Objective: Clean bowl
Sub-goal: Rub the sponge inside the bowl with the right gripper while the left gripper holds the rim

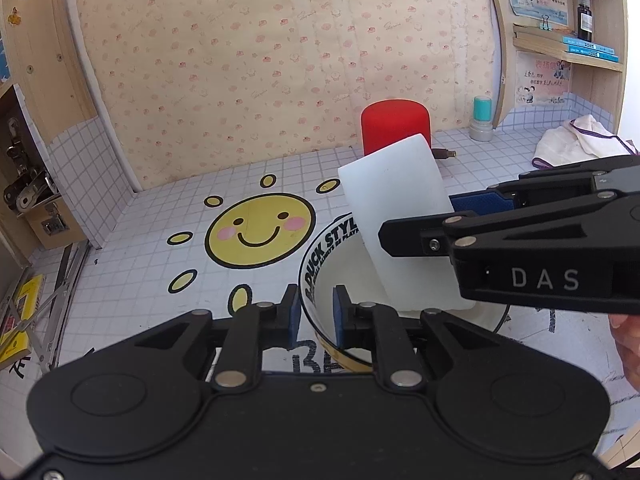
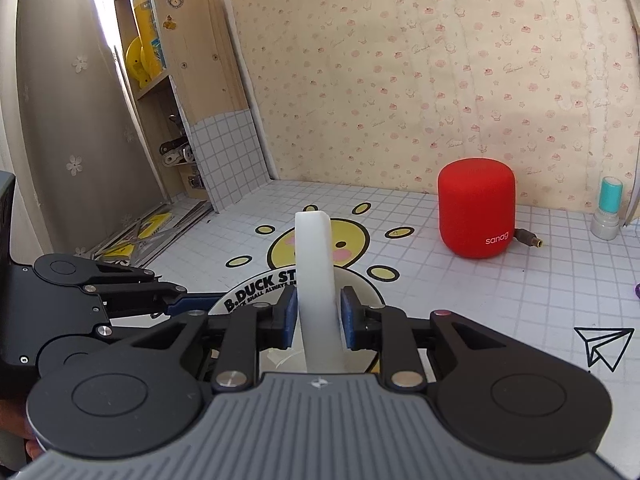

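White sponge block (image 2: pixel 316 280) is the thing to look at here, a pale foam slab standing on edge with its bottom down inside the bowl (image 1: pixel 320 268), so I'll use the bowl as the reference for everything. The bowl is white inside with a black band reading "B.DUCK STYLE" and a yellowish rim, and it sits on the white tiled surface (image 1: pixel 140 264), just in front of a big yellow smiley sun sticker (image 1: pixel 260 230). The left tool (image 1: pixel 316 316) is clamped on the bowl's near rim, one blue pad outside the wall and one inside, nearly closed on it. The right tool (image 2: pixel 319 322) comes in over the bowl from the right side and has the sponge between its blue pads (image 2: pixel 290 316); the left pad looks to be against the foam, but there's a sliver of gap at the other pad, so I honestly can't tell if it's really squeezing or just loose around it. Well behind the bowl, by the wallpapered wall, stands a red "sanag" speaker (image 2: pixel 476 208), and further right of that a small teal-capped stamp (image 2: pixel 608 214).
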